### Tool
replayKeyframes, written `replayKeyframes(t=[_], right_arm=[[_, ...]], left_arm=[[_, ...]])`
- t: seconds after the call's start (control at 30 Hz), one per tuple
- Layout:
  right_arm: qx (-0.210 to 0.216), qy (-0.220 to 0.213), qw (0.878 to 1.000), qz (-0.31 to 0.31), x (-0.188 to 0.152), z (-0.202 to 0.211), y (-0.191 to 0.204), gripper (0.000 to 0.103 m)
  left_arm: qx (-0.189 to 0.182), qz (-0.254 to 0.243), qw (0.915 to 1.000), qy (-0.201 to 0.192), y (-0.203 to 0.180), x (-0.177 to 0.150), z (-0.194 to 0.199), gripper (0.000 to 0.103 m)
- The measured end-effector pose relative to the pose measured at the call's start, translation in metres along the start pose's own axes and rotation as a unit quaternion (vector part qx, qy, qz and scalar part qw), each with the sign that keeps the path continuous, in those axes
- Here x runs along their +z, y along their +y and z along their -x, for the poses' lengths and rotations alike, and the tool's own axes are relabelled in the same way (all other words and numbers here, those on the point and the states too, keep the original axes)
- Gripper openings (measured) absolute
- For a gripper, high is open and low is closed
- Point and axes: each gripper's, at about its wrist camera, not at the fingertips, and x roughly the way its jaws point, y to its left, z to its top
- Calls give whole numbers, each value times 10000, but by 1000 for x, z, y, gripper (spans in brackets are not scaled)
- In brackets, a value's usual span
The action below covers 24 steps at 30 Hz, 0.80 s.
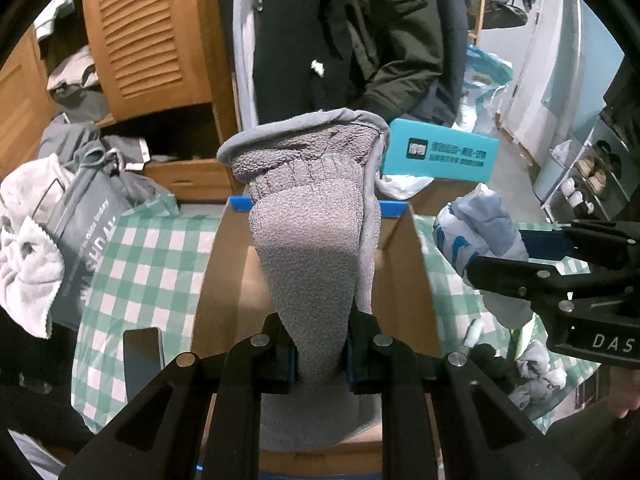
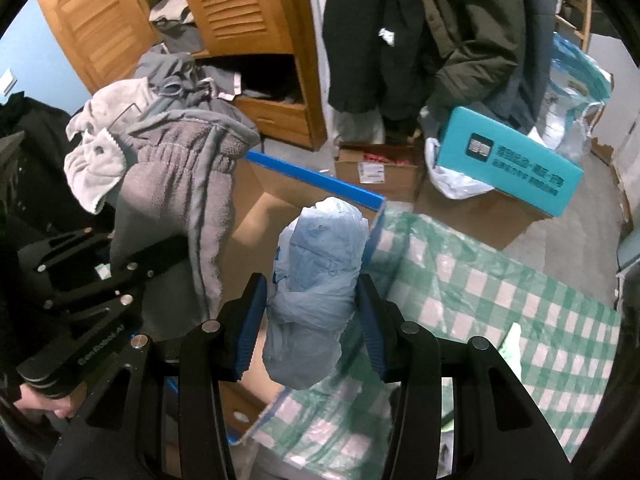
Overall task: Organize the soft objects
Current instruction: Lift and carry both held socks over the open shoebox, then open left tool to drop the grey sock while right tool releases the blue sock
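Note:
My left gripper (image 1: 320, 356) is shut on a grey fleece garment (image 1: 312, 240) and holds it upright over an open cardboard box (image 1: 416, 280) with a blue-taped rim. The garment also shows in the right wrist view (image 2: 176, 200), next to the left gripper (image 2: 100, 276). My right gripper (image 2: 310, 312) is shut on a knotted pale blue plastic-bag bundle (image 2: 316, 276), held at the box's right edge (image 2: 256, 216). The bundle (image 1: 476, 232) and the right gripper (image 1: 560, 272) show at the right of the left wrist view.
The box sits on a green-and-white checked cloth (image 1: 152, 256) (image 2: 500, 300). A grey bag and pale towels (image 1: 32, 240) pile at the left. A teal box (image 2: 512, 164) on cartons, a wooden louvred wardrobe (image 2: 240, 4) and hanging dark coats (image 1: 352, 40) stand behind.

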Motion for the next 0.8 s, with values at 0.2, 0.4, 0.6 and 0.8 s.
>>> replayKeyframes(t=[0.2, 0.4, 0.6, 0.8], right_arm=[[100, 149, 9998, 45, 4, -19, 10, 46], [97, 285, 9995, 124, 6, -36, 18, 46], [60, 403, 9990, 161, 6, -49, 21, 46], [43, 528, 9984, 176, 6, -61, 22, 46]], left_arm=[[-84, 156, 9997, 175, 13, -1, -12, 18], [79, 161, 9994, 306, 17, -6, -24, 18], [101, 219, 9986, 460, 21, -10, -35, 19], [215, 213, 9976, 620, 21, -13, -43, 30]])
